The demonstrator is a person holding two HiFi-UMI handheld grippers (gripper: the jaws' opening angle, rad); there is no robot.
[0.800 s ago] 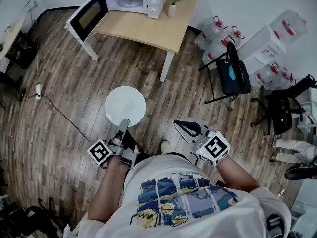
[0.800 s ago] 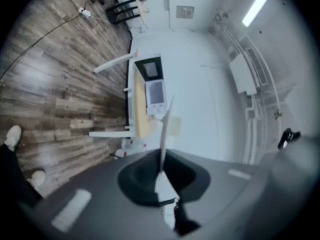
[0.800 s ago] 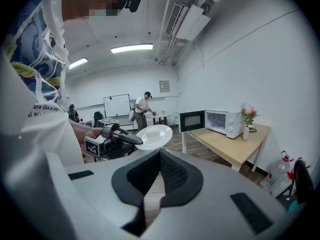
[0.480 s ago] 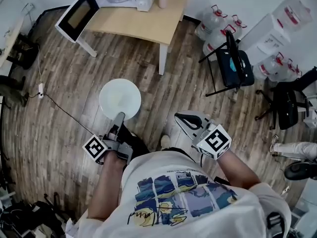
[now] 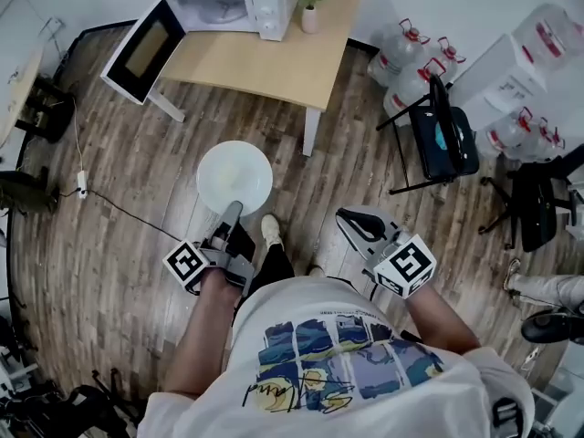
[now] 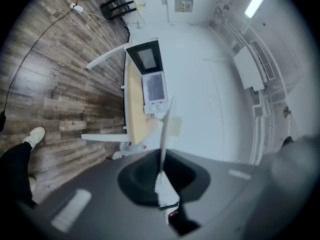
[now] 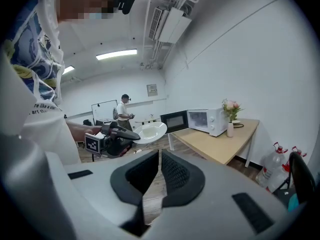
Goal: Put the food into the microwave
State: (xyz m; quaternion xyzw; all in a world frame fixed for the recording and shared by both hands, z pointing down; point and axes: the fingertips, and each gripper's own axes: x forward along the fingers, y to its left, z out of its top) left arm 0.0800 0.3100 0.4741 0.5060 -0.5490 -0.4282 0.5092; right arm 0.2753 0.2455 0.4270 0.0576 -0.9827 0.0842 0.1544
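Plate (image 5: pixel 212 162), white and round, so no long axis to record. It sits face up and close to level, and projects from the left gripper (image 5: pixel 230 215) forward, toward the table (image 5: pixel 274 57).

Grip: left gripper jaws are closed on the near rim of the plate. In the left gripper view the plate (image 6: pixel 163 139) shows edge-on as a thin pale line running out from between the jaws. The rest of the plate hangs free over the wood floor (image 5: pixel 119 235).

Food (image 5: pixel 237 173): pale patch near the plate centre, hard to tell from the white surface. The right gripper view shows it (image 7: pixel 150 133) as a small squarish piece. It lies ahead of the left jaw tips, not touching them.

Microwave (image 5: pixel 233 5) stands on the far left corner of the table with its door (image 5: pixel 139 51) swung open to the left and its cavity facing the plate. Plate is well apart from it, short of the table edge. In the left gripper view the microwave (image 6: pixel 154 88) lines up just beyond the plate edge.

Right gripper (image 5: pixel 349 224): jaws drawn together to a narrow slit with nothing between them. It is held to the right of the plate, apart from it and about level with the left gripper
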